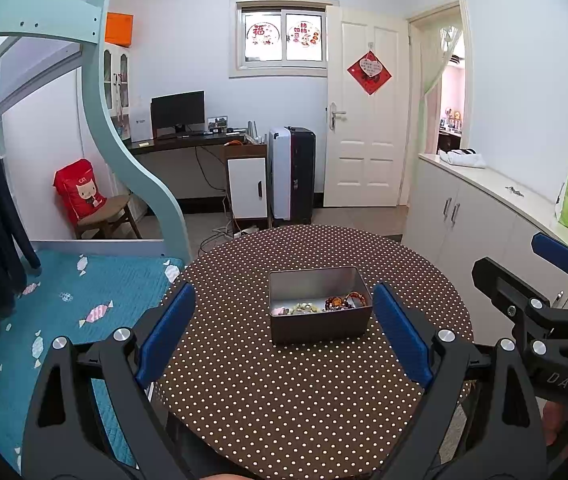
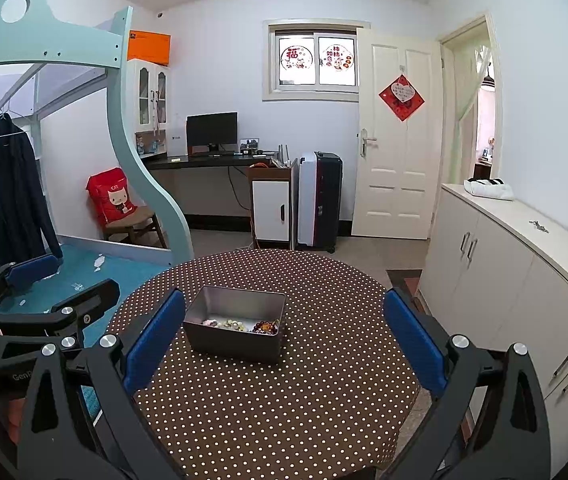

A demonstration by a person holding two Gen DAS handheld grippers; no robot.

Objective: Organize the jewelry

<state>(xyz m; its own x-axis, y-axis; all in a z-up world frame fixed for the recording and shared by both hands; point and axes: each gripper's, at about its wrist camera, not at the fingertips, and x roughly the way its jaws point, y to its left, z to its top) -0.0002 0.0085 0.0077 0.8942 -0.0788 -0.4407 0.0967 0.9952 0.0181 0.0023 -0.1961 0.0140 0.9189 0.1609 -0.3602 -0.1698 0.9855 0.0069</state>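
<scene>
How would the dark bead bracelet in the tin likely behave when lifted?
The bracelet looks like beads on a strand, so probably floppy, draping from one finger. Round glossy beads may slip. It lies against other jewelry in the tin, so it might snag.

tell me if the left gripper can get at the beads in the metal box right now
Probably yes. The left gripper is open and empty, facing the open-topped metal box; the beads lie uncovered against its near wall, with only bare tablecloth between.
</scene>
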